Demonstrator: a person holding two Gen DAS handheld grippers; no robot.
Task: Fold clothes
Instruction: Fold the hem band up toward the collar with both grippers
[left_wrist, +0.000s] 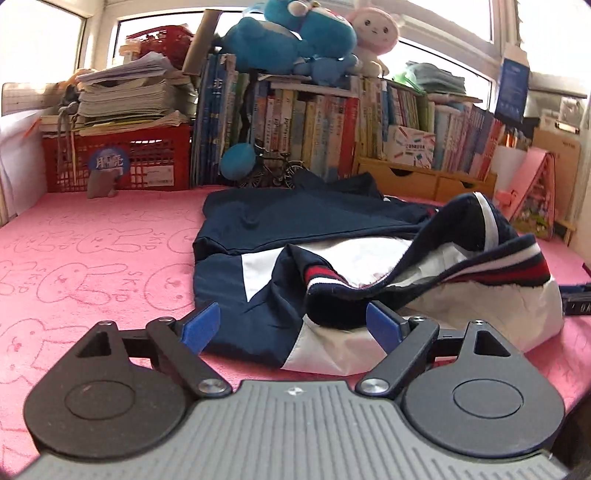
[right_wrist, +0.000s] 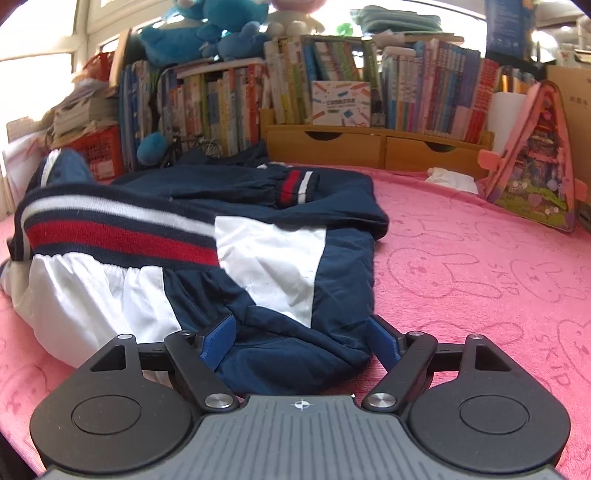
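A navy and white jacket (left_wrist: 295, 236) with red, white and navy striped ribbing lies partly folded on the pink blanket (left_wrist: 92, 258). Its striped hem (left_wrist: 480, 266) stands up in a hump on the right of the left wrist view. My left gripper (left_wrist: 293, 326) is open just in front of the jacket's near edge, its blue pads (left_wrist: 201, 325) apart from the cloth. In the right wrist view the same jacket (right_wrist: 280, 258) fills the left and middle. My right gripper (right_wrist: 301, 341) is open, with the jacket's near navy corner (right_wrist: 295, 354) lying loose between its pads.
Books on a shelf (left_wrist: 314, 125) line the back, with plush toys (left_wrist: 295, 33) on top. A red crate (left_wrist: 122, 158) with stacked papers stands back left. Wooden drawers (right_wrist: 369, 147) and a pink triangular toy (right_wrist: 535, 166) stand at back right. Pink blanket (right_wrist: 480, 277) lies bare right of the jacket.
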